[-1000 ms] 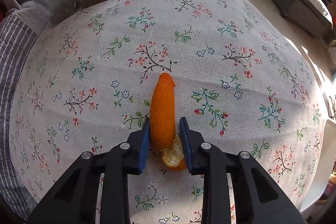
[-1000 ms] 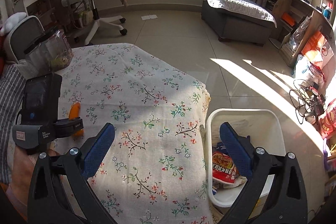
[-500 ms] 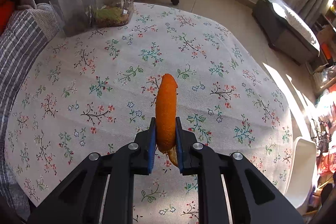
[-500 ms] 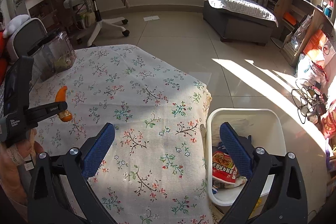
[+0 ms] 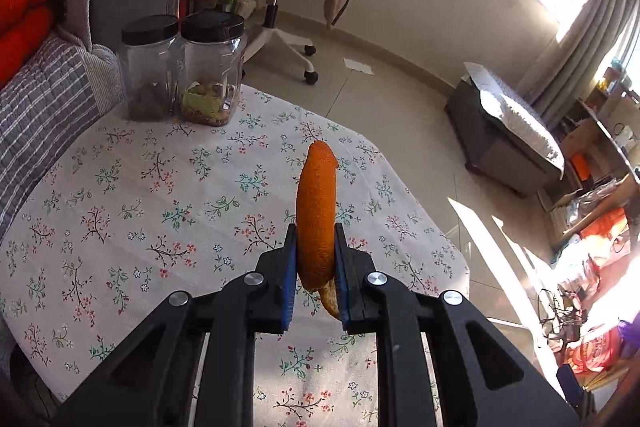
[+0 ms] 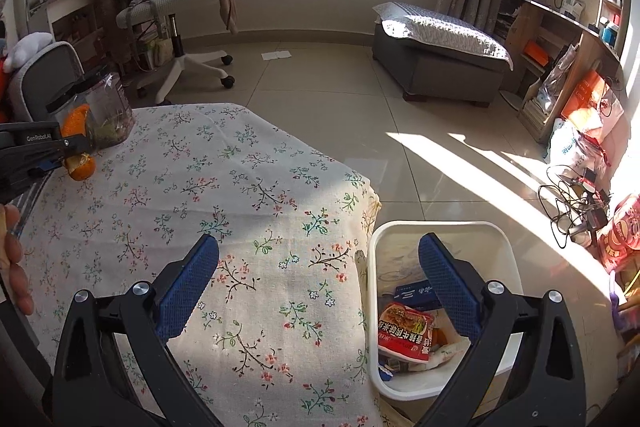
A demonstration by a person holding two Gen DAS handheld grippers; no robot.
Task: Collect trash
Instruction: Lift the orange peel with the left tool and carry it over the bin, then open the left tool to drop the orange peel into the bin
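Observation:
My left gripper (image 5: pixel 315 251) is shut on a long strip of orange peel (image 5: pixel 316 203), held in the air above the floral tablecloth (image 5: pixel 168 211). The peel sticks out ahead of the blue pads, and a curled end hangs below them. In the right wrist view that same peel (image 6: pixel 78 131) and the left gripper (image 6: pixel 66 147) appear at the far left, raised over the table. My right gripper (image 6: pixel 318 265) stands open and holds nothing, over the table's near right edge. Beside the table on the floor sits a white bin (image 6: pixel 504 243) holding a red snack wrapper (image 6: pixel 404 331) and other trash.
Two clear jars with black lids (image 5: pixel 180 71) stand at the table's far left corner. A striped cushion (image 5: pixel 36 115) lies left of the table. An office chair (image 6: pixel 176 11), a grey ottoman (image 6: pixel 440 59) and cluttered shelves (image 6: pixel 568 43) stand around the tiled floor.
My left gripper closed on the orange peel and lifted it off the tablecloth, tilting up so the room comes into view. The right gripper stayed where it was, open.

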